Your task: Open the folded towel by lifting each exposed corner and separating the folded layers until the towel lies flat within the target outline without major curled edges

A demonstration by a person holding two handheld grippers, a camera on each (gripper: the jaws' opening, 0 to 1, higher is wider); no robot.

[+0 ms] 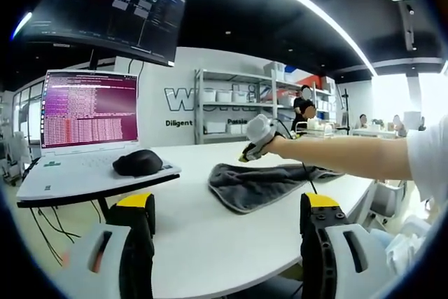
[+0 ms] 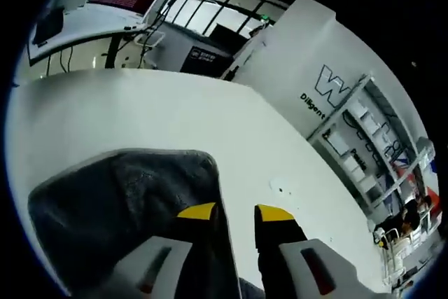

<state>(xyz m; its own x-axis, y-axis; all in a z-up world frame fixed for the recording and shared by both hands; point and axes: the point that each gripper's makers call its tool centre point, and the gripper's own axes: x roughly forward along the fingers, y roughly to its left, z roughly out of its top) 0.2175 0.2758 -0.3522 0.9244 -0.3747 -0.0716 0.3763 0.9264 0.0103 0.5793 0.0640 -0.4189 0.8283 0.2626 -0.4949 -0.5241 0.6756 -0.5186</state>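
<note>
A dark grey folded towel lies on the white table. In the left gripper view my left gripper hangs well short of it, near the table's front edge, its jaws wide apart and holding nothing. A person's arm reaches in from the right with my right gripper, whose tip is down at the towel's far edge. In the right gripper view the towel fills the lower left. My right gripper is open with a narrow gap, and its jaws straddle the towel's right edge.
An open laptop with a black mouse on it sits on a stand at the left, under a hanging monitor. Shelves and people stand at the back. Bare white table stretches beyond the towel.
</note>
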